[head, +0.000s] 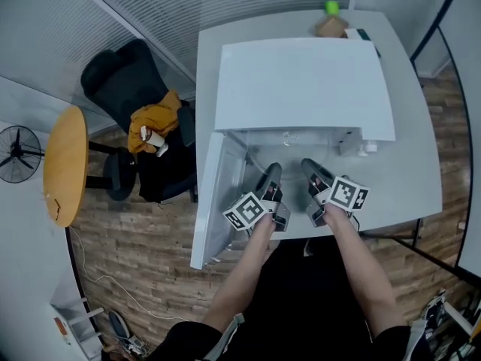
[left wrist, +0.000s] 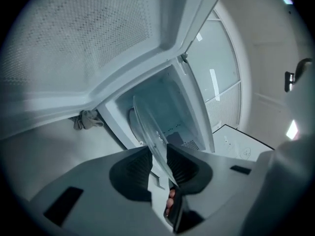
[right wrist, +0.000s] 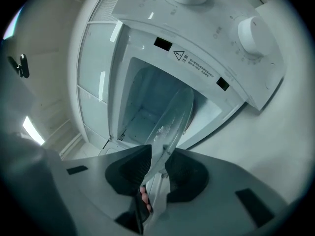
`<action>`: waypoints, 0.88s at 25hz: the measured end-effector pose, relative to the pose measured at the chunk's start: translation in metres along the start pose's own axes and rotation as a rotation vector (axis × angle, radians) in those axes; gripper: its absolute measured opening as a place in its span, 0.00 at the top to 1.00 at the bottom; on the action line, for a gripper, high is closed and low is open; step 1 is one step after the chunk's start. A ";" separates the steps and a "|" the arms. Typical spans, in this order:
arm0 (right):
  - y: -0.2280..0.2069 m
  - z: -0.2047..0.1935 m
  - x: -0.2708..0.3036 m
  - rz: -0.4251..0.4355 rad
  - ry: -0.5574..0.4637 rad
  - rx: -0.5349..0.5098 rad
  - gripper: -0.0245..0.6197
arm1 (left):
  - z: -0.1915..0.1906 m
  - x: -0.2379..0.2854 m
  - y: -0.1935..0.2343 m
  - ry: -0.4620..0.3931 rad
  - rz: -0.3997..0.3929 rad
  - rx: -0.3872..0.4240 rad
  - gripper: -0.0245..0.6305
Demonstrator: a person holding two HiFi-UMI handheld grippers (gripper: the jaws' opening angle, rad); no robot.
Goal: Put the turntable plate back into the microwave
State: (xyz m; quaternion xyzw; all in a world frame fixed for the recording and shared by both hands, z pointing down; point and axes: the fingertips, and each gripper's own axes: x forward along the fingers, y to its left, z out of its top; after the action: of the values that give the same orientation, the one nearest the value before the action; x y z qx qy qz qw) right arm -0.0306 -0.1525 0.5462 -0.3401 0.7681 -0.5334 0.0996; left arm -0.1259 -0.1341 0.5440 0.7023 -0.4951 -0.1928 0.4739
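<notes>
Both left tongs (left wrist: 159, 149) and right tongs (right wrist: 160, 149) pinch the turntable plate (left wrist: 146, 124)

a: what is the turntable plate (left wrist: 147, 123) made of?
b: clear glass, glossy and smooth, with light glinting along its rim.
a: and the microwave (head: 301, 81)?
b: a smooth white casing with a faint sheen. painted metal or plastic, i can't tell which. the door (head: 214, 201) has a finely perforated panel.
a: the left gripper (left wrist: 158, 152) and right gripper (right wrist: 160, 157)?
b: matt grey plastic bodies, and black ribbed pads that look rubbery.
a: and around them?
b: a matt white table (head: 421, 179), a wood-plank floor (head: 128, 254), a round tabletop (head: 64, 164) of pale wood, and a black chair (head: 124, 81) with mustard cloth (head: 154, 122) crumpled on it.
</notes>
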 end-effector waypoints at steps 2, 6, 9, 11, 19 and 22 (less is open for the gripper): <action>-0.002 0.005 0.008 -0.002 -0.010 0.000 0.82 | 0.006 0.008 0.004 0.007 0.000 0.013 0.83; -0.008 0.017 0.023 -0.009 -0.027 -0.010 0.82 | 0.017 0.026 0.010 0.003 0.005 0.022 0.83; -0.014 0.022 0.031 -0.015 -0.032 -0.018 0.81 | 0.020 0.036 0.015 0.011 0.014 0.044 0.83; -0.017 0.024 0.035 -0.017 -0.033 -0.019 0.81 | 0.022 0.040 0.018 0.011 0.022 0.057 0.82; -0.029 0.041 0.053 -0.029 -0.034 -0.025 0.81 | 0.030 0.063 0.029 0.033 0.059 0.083 0.81; -0.032 0.046 0.058 -0.040 -0.042 -0.011 0.81 | 0.035 0.070 0.033 0.047 0.067 0.094 0.81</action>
State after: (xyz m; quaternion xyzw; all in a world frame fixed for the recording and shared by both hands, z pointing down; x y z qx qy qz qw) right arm -0.0373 -0.2295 0.5676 -0.3670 0.7619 -0.5237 0.1029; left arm -0.1377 -0.2141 0.5694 0.7110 -0.5158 -0.1368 0.4579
